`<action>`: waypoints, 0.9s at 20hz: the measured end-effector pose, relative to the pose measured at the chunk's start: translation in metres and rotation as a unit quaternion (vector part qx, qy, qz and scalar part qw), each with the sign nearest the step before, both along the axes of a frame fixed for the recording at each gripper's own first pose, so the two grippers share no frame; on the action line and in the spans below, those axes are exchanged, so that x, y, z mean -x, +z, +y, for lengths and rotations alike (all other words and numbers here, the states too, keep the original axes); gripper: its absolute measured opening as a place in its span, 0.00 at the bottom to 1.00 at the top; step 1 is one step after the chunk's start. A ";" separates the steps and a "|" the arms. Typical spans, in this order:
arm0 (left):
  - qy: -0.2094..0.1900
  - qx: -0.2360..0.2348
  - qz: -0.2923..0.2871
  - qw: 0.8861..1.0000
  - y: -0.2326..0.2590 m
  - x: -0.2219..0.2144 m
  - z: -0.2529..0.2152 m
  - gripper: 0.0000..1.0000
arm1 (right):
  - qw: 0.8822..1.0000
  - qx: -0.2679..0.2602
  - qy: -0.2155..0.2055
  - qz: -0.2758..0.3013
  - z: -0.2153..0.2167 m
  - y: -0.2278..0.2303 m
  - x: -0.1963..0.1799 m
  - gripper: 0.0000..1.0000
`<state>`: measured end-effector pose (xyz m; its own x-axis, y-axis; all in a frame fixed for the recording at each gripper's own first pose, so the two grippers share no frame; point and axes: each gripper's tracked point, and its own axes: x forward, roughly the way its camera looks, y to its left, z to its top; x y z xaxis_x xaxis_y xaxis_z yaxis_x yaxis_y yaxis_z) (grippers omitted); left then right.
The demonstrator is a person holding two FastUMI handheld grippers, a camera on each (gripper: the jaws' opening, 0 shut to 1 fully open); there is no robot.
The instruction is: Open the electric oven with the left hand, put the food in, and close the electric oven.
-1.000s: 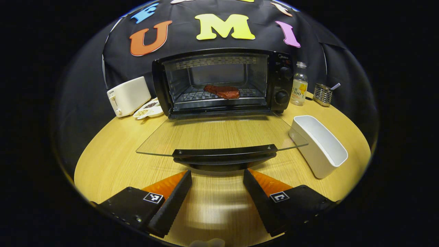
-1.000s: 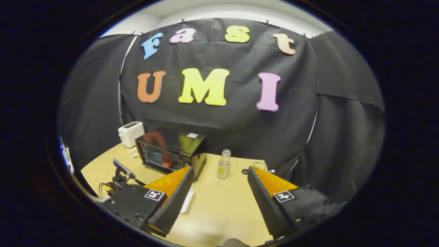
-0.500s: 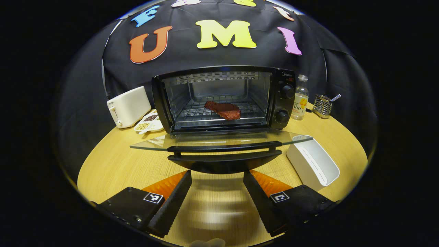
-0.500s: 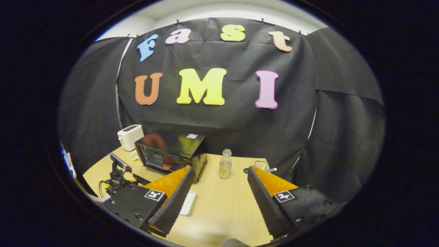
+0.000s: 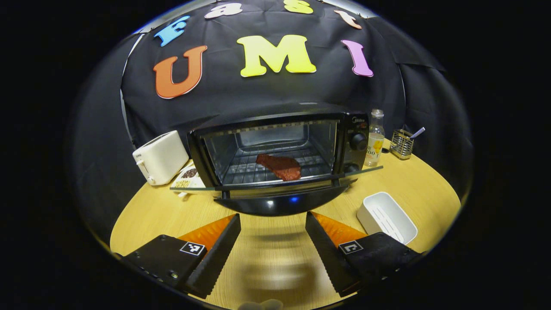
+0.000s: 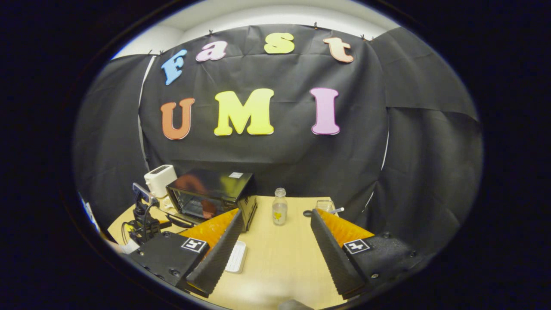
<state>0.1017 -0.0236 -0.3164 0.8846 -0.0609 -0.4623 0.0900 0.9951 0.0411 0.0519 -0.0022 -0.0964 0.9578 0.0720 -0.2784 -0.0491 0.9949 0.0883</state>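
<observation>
oven (image 5: 275,150): centre frame, door (image 5: 275,183) part-raised | meat (image 5: 279,166): on rack inside | left gripper (image 5: 272,241): jaws released, empty, below door | right gripper (image 6: 275,243): jaws released, empty, above bench (image 6: 275,262)

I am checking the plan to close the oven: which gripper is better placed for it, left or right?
Left. The left gripper is open just below the oven door's handle, with the food inside. The right gripper is beside the oven.

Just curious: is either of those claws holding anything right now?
No. The left gripper is open below the oven door; the right gripper is open above the table.
</observation>
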 end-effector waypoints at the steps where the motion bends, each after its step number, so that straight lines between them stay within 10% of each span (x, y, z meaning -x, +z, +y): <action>1: 0.003 0.005 0.007 1.000 0.001 0.000 0.001 0.96 | 1.000 -0.003 -0.001 -0.001 0.000 0.000 0.001 1.00; 18: -0.009 0.013 -0.035 0.999 0.054 -0.018 0.001 0.97 | 0.999 -0.013 -0.027 -0.014 0.004 0.006 0.012 1.00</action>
<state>0.1196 -0.0226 -0.2623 0.9134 -0.0892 -0.3971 0.1064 0.9941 0.0214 0.0398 0.0023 -0.0903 0.9678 0.0275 -0.2502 0.0012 0.9935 0.1138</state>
